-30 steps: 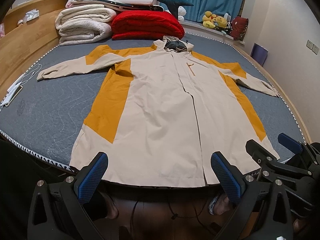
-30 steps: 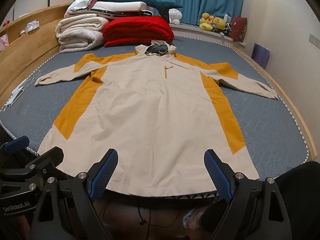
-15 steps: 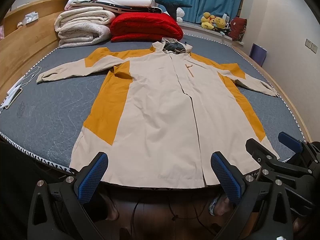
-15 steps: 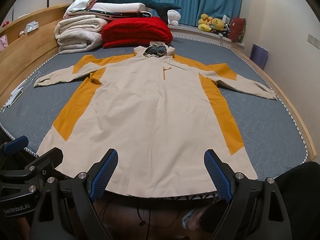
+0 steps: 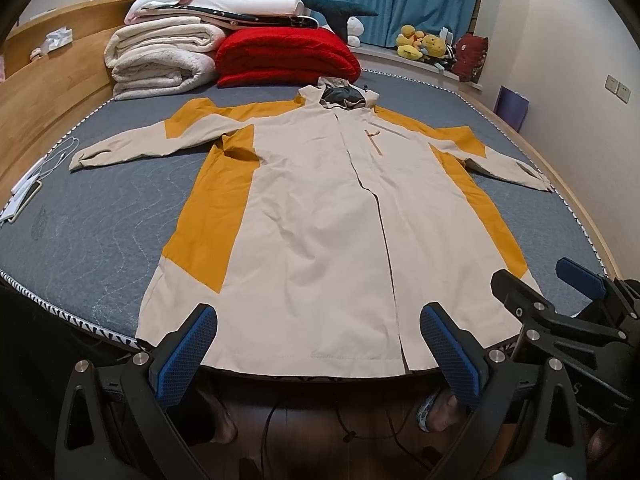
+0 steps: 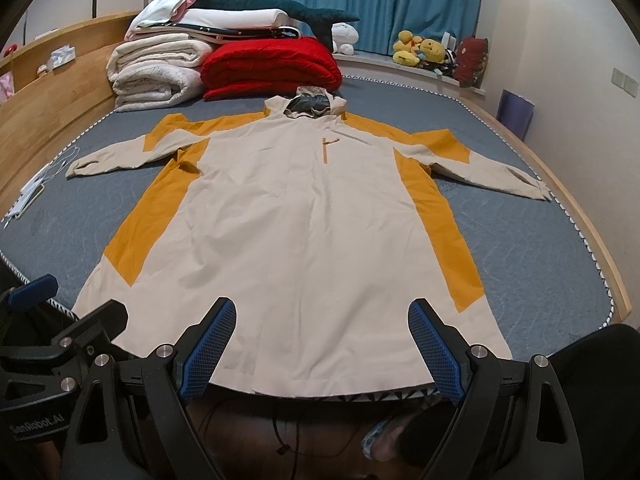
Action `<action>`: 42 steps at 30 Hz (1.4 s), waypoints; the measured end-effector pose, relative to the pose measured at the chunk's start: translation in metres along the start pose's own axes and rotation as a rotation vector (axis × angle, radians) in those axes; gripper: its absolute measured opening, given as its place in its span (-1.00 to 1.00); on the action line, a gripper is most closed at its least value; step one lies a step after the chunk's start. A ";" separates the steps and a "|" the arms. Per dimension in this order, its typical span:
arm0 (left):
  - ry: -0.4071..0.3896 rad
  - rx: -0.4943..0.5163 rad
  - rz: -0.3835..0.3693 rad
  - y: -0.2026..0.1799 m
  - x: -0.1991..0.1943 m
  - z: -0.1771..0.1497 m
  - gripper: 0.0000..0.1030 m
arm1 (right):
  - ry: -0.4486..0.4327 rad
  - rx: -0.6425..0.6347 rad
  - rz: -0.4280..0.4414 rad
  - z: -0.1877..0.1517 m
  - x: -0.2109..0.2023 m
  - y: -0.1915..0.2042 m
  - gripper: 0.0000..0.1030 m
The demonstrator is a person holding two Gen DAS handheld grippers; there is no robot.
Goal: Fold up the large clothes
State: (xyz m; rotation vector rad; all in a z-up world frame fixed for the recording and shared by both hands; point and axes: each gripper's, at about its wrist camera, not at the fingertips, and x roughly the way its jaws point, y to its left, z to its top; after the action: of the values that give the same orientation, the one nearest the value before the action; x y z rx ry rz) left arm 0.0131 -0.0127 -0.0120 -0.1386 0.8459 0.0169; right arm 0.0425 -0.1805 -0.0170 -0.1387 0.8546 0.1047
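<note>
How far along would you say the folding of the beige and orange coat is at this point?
Done: the coat lies spread flat on the bed, front up, both sleeves out to the sides. In hand: nothing; the left claw and right claw hang open above the hem, touching no fabric. Left: every fold, sleeves and body alike.

Left gripper (image 5: 318, 332): jaws spread wide, nothing between the blue pads (image 5: 188, 354). It sits just short of the coat (image 5: 320, 220) hem, pointing down at an angle towards it, no contact visible.

Right gripper (image 6: 322, 326): same state, jaws wide, pads (image 6: 434, 348) clear of fabric, also at the near side of the hem and angled down.

The two are side by side: right gripper's black frame shows at the right edge of the left wrist view, left gripper's frame at the left edge of the right wrist view. Bare feet (image 5: 438, 414) below the hem.
</note>
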 end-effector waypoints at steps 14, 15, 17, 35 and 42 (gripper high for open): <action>-0.026 0.018 -0.013 -0.004 -0.004 0.004 0.82 | -0.063 0.018 -0.010 0.005 -0.008 -0.004 0.70; -0.031 0.020 -0.013 -0.004 -0.005 0.005 0.81 | -0.068 0.020 -0.010 0.006 -0.009 -0.004 0.70; -0.042 0.023 -0.015 -0.005 -0.007 0.006 0.80 | -0.081 0.028 -0.010 0.008 -0.011 -0.004 0.70; -0.167 0.070 -0.028 0.024 -0.008 0.102 -0.73 | -0.247 0.043 0.015 0.085 -0.027 -0.038 0.13; -0.221 0.113 -0.021 0.047 0.025 0.178 -0.73 | -0.289 0.038 0.052 0.158 0.004 -0.040 -0.04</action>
State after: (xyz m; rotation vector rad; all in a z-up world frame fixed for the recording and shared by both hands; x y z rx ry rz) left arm 0.1588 0.0562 0.0809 -0.0383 0.6229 -0.0347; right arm 0.1688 -0.1940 0.0857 -0.0634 0.5719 0.1529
